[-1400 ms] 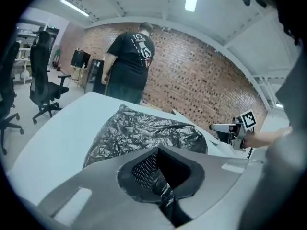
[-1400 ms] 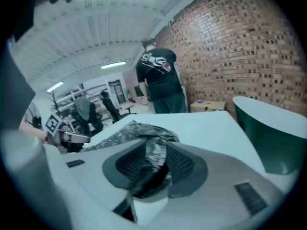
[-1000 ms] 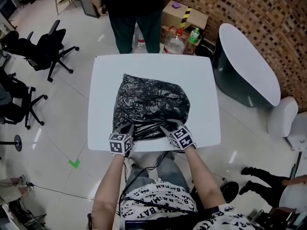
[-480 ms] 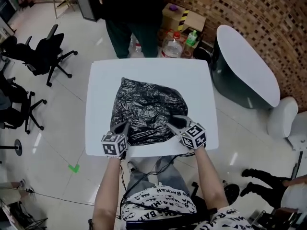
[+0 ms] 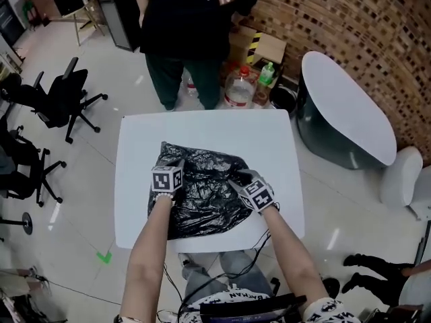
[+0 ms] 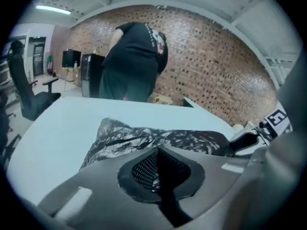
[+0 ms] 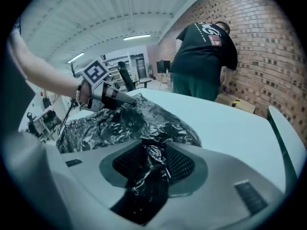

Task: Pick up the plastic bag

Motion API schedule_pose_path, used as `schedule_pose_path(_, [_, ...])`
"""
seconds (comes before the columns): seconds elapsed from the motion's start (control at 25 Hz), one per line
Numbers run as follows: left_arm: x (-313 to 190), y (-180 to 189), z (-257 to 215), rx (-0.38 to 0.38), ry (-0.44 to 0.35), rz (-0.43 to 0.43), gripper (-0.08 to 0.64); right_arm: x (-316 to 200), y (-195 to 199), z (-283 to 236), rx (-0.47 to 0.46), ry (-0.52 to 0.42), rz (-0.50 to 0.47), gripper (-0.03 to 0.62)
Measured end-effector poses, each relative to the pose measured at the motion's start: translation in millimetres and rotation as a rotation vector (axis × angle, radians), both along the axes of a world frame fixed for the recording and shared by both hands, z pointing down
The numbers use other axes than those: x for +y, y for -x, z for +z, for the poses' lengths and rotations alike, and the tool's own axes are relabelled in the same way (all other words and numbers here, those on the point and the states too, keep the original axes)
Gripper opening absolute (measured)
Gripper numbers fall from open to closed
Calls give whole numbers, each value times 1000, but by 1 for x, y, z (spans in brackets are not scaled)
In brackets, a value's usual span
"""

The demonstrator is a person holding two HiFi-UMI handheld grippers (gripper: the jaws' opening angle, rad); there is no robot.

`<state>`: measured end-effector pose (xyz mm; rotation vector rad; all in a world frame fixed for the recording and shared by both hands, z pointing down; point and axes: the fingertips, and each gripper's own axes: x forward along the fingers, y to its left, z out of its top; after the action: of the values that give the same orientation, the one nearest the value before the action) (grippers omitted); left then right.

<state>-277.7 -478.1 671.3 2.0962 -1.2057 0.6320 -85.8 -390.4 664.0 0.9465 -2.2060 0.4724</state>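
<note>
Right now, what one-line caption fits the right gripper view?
Right gripper shut on a bunched fold of the black plastic bag lying on the white table, a person standing beyond.

A square white table (image 5: 269,140) stands mid-frame in the head view on a glossy pale floor (image 5: 87,160). One thing lies directly on its top: a crumpled black plastic bag (image 5: 202,210). The bag spreads from the table's centre toward the lower edge, slightly left of the middle. White tabletop shows around the bag on every side, widest along the upper edge.
</note>
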Motion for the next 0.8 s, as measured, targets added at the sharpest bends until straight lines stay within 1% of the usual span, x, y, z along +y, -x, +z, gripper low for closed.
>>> schedule_pose_path(0.04, [-4, 6, 12, -30, 38, -27, 0, -1, -1, 9, 27, 8, -22, 169])
schedule_pose_path(0.08, [-7, 12, 18, -59, 56, -45, 0, -2, -4, 17, 47, 13, -38, 169])
schedule_pose_path(0.16, [-13, 20, 21, -91, 51, -62, 0, -8, -12, 23, 55, 8, -40, 170])
schedule_pose_path(0.28, [-17, 21, 22, -98, 43, -66, 0, -17, -22, 23, 31, -2, -15, 170])
schedule_pose_path(0.36, [-17, 21, 25, -94, 47, -68, 0, -19, -20, 21, 2, 15, -7, 170])
schedule_pose_path(0.44, [-15, 21, 17, -52, 32, -74, 1, -17, -19, 14, -61, 35, 6, 170])
schedule_pose_path(0.52, [-12, 21, -14, 10, -39, -79, 0, -15, -25, -13, -144, -1, 42, 170])
schedule_pose_path(0.6, [-4, 25, -62, 46, -142, -87, 0, -14, -34, -54, -244, -71, 107, 170])
schedule_pose_path(0.68, [18, 33, -108, 91, -223, -110, 2, -6, -39, -97, -339, -136, 172, 170])
schedule_pose_path(0.8, [66, 49, -156, 173, -299, -152, 2, 24, -35, -149, -451, -200, 246, 169])
